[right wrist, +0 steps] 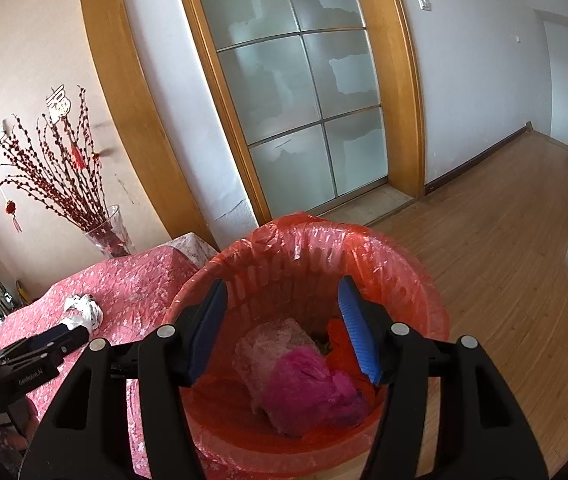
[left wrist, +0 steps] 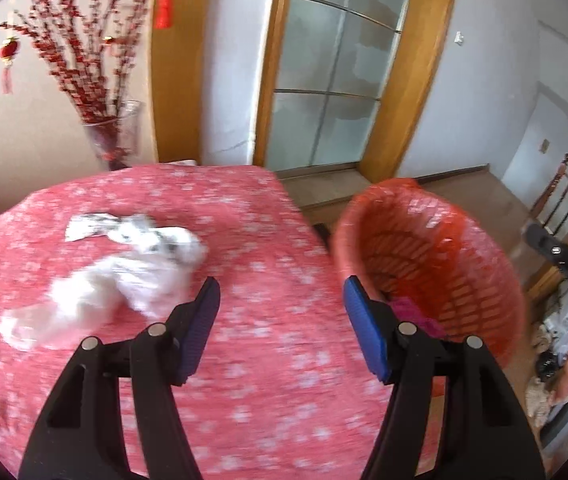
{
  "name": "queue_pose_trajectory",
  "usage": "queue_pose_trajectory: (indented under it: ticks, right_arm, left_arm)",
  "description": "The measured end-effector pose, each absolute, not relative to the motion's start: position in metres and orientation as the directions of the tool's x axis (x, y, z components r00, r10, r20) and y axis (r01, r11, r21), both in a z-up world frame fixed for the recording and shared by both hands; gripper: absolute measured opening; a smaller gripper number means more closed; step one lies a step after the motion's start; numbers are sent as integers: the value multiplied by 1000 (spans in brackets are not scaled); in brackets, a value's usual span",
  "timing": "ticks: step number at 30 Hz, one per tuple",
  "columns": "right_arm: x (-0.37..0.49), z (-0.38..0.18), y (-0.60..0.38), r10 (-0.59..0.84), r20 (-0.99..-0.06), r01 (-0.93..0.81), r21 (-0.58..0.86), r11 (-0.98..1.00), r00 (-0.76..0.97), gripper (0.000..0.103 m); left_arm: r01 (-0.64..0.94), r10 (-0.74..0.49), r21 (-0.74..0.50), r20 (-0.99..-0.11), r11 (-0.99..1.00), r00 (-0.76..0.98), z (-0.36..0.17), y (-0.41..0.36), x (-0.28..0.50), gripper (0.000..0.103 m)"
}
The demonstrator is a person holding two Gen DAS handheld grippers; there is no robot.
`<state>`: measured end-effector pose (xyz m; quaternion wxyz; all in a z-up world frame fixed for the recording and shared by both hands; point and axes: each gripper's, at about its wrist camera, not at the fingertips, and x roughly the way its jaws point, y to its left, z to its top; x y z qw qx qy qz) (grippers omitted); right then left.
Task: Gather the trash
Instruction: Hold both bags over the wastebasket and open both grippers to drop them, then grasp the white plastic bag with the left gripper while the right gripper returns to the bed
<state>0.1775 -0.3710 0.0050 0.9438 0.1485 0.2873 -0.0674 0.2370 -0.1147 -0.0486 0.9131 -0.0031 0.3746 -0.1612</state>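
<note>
Right wrist view: the right gripper (right wrist: 282, 320) hangs over the red bin (right wrist: 424, 300), jaws wide and empty. The left gripper (left wrist: 280, 320), jaws wide, nears crumpled white trash (left wrist: 124, 276) on the worktop (left wrist: 264, 360).

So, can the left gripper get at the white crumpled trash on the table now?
Probably yes: the left gripper is open and empty, and the white trash lies uncovered on the tablecloth, ahead to its left.
</note>
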Motion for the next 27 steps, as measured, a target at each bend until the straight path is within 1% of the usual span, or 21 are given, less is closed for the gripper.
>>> queue_pose_trajectory:
  ticks: [4, 8, 10, 16, 21, 23, 24, 25, 27]
  right_arm:
    - [179, 5, -361, -27, -563, 192, 236, 952, 826, 58]
    - [182, 5, -350, -12, -567, 171, 230, 958, 824, 58]
    - [185, 4, -344, -1, -571, 160, 228, 960, 821, 58]
    - [191, 1, -327, 24, -586, 128, 216, 968, 810, 58]
    - [195, -1, -316, 36, -596, 109, 205, 973, 802, 58]
    - [196, -1, -312, 41, -598, 102, 203, 974, 800, 58]
    - [197, -1, -311, 43, -599, 99, 202, 974, 799, 58]
    - [198, -1, -308, 47, -601, 94, 201, 975, 798, 58]
    - [200, -1, -301, 57, -603, 82, 201, 976, 796, 58]
  left_arm:
    - [217, -216, -86, -689, 972, 692, -49, -76, 247, 63]
    - [131, -139, -64, -691, 989, 709, -52, -37, 257, 68]
    - [87, -105, -62, -702, 994, 704, -58, -18, 265, 69]
    - [54, -81, -60, -753, 997, 653, -77, 3, 278, 69]
    - [59, -101, -82, -784, 995, 613, -92, 4, 282, 68]
    - [69, -98, -70, -775, 995, 624, -93, 3, 281, 61]
    - [74, -99, -67, -773, 995, 626, -93, 3, 280, 54]
    - [82, -108, -73, -772, 994, 627, -93, 4, 279, 50]
    - [92, -122, -83, -771, 992, 625, -93, 5, 278, 32]
